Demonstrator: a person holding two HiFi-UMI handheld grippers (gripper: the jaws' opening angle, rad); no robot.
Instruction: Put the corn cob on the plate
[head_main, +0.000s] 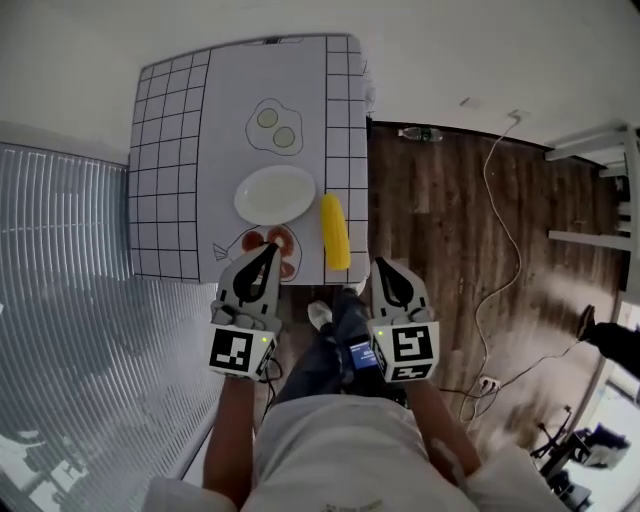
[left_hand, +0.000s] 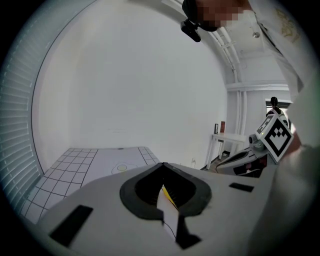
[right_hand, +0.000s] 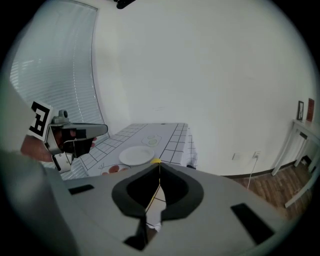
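Corn cob (head_main: 335, 232) lies lengthwise on table (head_main: 165, 150) along its right edge, just right of plate (head_main: 275, 194) and not on it. Left gripper (head_main: 270, 250): jaws closed tip to tip and holding nothing, tips over the table's near edge, on the near side of the plate. Right gripper (head_main: 381, 265): jaws likewise closed and empty, off the table's near right corner, just near-right of the cob, clear of it.
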